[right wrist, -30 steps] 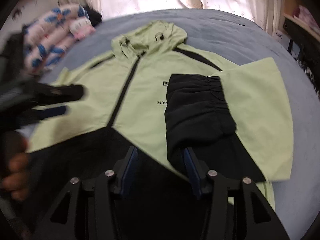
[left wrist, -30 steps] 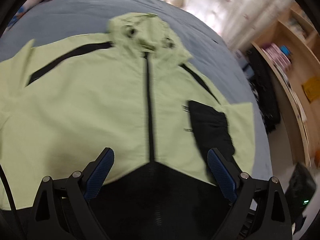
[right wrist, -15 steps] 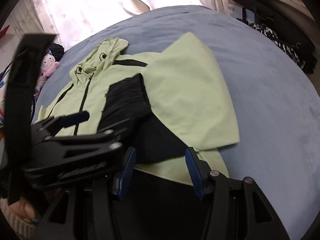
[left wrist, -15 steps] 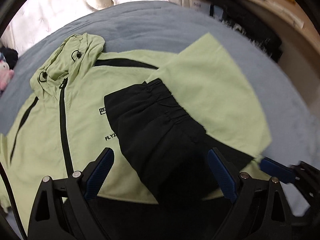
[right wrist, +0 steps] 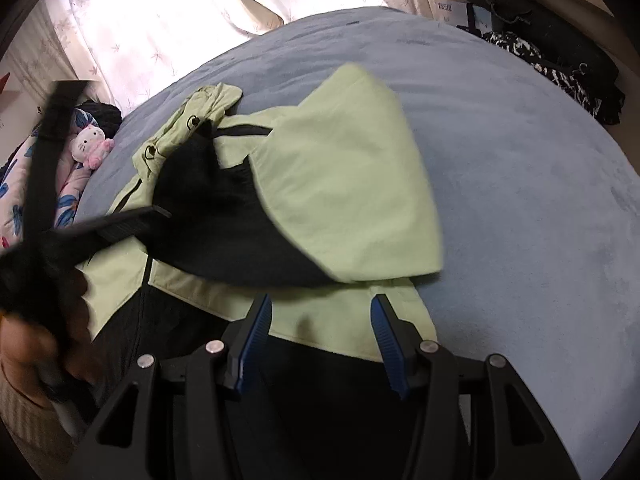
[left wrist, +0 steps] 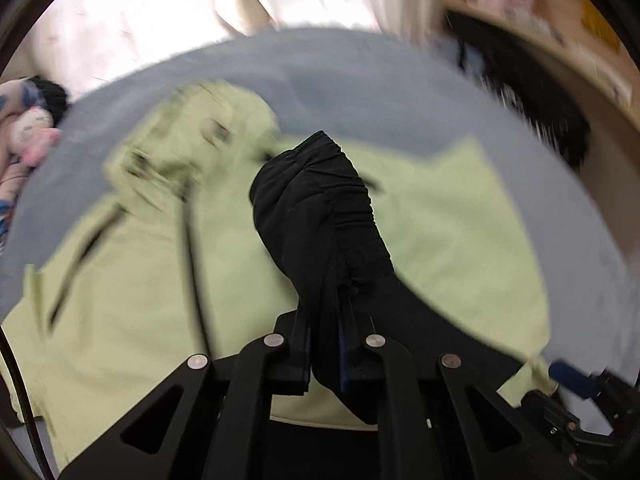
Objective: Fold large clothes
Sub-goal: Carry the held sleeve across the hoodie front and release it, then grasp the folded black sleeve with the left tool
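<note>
A grey-blue bed cover [right wrist: 500,168] carries everything. At its far left edge lie a pink-and-white plush toy [right wrist: 89,147] and a floral pillow [right wrist: 24,184]. White curtains [right wrist: 168,12] hang behind; dark clothes [right wrist: 560,64] pile beside the right edge.

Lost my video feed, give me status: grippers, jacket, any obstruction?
Left gripper just closed, shut on black sleeve cuff. Right gripper open, empty. Light green hooded jacket flat on grey bed. Nothing in the way.

Matt green cloth jacket [right wrist: 348,184] with a gathered black sleeve [left wrist: 316,216]; soft grey napped blanket [right wrist: 520,160]; ribbed blue pads [right wrist: 384,340]; wooden shelf [left wrist: 560,32].
</note>
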A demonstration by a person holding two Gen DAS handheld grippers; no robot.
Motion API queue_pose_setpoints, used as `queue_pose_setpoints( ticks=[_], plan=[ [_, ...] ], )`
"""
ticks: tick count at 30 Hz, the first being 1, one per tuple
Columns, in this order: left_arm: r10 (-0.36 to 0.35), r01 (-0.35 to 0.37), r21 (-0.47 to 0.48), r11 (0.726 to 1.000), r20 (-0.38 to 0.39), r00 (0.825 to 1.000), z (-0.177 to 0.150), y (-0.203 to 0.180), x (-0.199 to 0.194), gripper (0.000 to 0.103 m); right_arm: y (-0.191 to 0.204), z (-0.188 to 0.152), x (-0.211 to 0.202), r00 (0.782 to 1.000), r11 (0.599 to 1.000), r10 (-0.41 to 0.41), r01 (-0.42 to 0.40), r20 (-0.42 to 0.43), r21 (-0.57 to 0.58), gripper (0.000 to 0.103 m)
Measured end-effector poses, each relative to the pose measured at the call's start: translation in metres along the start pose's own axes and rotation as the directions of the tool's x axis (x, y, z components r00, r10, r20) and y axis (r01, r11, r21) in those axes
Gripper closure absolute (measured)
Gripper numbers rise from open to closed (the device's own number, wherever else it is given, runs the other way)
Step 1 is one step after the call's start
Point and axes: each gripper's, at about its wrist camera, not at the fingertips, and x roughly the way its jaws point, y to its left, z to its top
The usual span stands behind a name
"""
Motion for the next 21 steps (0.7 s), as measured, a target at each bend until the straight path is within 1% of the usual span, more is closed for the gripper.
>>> queue_pose_setpoints(
  ticks=[2,4,5,6,7,8,9,10,12,14,16,17,18,20,21],
  plan=[
    [0.018,-0.012,-0.088,0.996,0.069,0.997,0.0,0.037,-0.022,0.095,0.001,-0.001,-0.002,1.0,1.0,-0.007,0.007,0.009,-0.01,0.051],
    [0.033,-0.017,-0.161,0.987,0.098,0.995,-0.008,0.072,-0.032,0.094,0.004,-0.003,0.0,1.0,1.0,-0.008,0.008,0.006,-0.021,0.051],
    [0.046,-0.023,-0.205,0.978,0.107,0.993,-0.019,0.095,-0.036,0.091,0.005,-0.004,0.002,1.0,1.0,-0.009,0.009,0.0,-0.027,0.051],
    [0.054,-0.03,-0.229,0.973,0.1,0.994,-0.028,0.106,-0.035,0.078,0.007,-0.006,0.005,1.0,0.999,-0.012,0.012,-0.008,-0.035,0.051],
    [0.055,-0.035,-0.27,0.962,0.065,0.996,-0.043,0.125,-0.031,0.071,0.01,-0.009,0.008,1.0,0.999,-0.017,0.016,-0.018,-0.047,0.051],
    [0.049,-0.037,-0.299,0.954,0.032,0.998,-0.055,0.139,-0.025,0.06,0.013,-0.011,0.012,0.999,0.998,-0.022,0.021,-0.029,-0.057,0.051],
    [0.034,-0.038,-0.335,0.941,-0.016,0.999,-0.071,0.153,-0.019,0.058,0.015,-0.014,0.016,0.999,0.997,-0.028,0.025,-0.04,-0.07,0.051],
    [0.009,-0.03,-0.366,0.93,-0.058,0.998,-0.083,0.165,-0.013,0.058,0.018,-0.016,0.02,0.998,0.996,-0.032,0.028,-0.048,-0.079,0.051],
    [-0.039,-0.006,-0.423,0.906,-0.097,0.995,-0.101,0.183,-0.009,0.058,0.023,-0.019,0.024,0.998,0.995,-0.032,0.026,-0.061,-0.096,0.051],
    [-0.08,0.031,-0.474,0.88,-0.084,0.993,-0.113,0.199,-0.017,0.057,0.026,-0.021,0.025,0.998,0.994,-0.025,0.018,-0.064,-0.11,0.051],
    [-0.114,0.078,-0.499,0.863,-0.042,0.993,-0.116,0.211,-0.028,0.048,0.03,-0.022,0.024,0.998,0.992,-0.025,0.018,-0.059,-0.121,0.049],
    [-0.12,0.093,-0.507,0.857,-0.021,0.993,-0.116,0.218,-0.033,0.038,0.031,-0.022,0.024,0.998,0.992,-0.024,0.017,-0.055,-0.123,0.045],
    [-0.122,0.101,-0.515,0.851,-0.007,0.992,-0.114,0.222,-0.035,0.031,0.032,-0.021,0.023,0.999,0.992,-0.021,0.015,-0.046,-0.124,0.042],
    [-0.131,0.115,-0.539,0.835,0.01,0.991,-0.108,0.23,-0.035,0.03,0.035,-0.02,0.021,0.999,0.992,-0.014,0.01,-0.038,-0.125,0.041],
    [-0.152,0.131,-0.548,0.826,0.007,0.988,-0.104,0.235,-0.032,0.03,0.035,-0.018,0.02,0.999,0.992,-0.005,0.0,-0.036,-0.124,0.041]
  ],
)
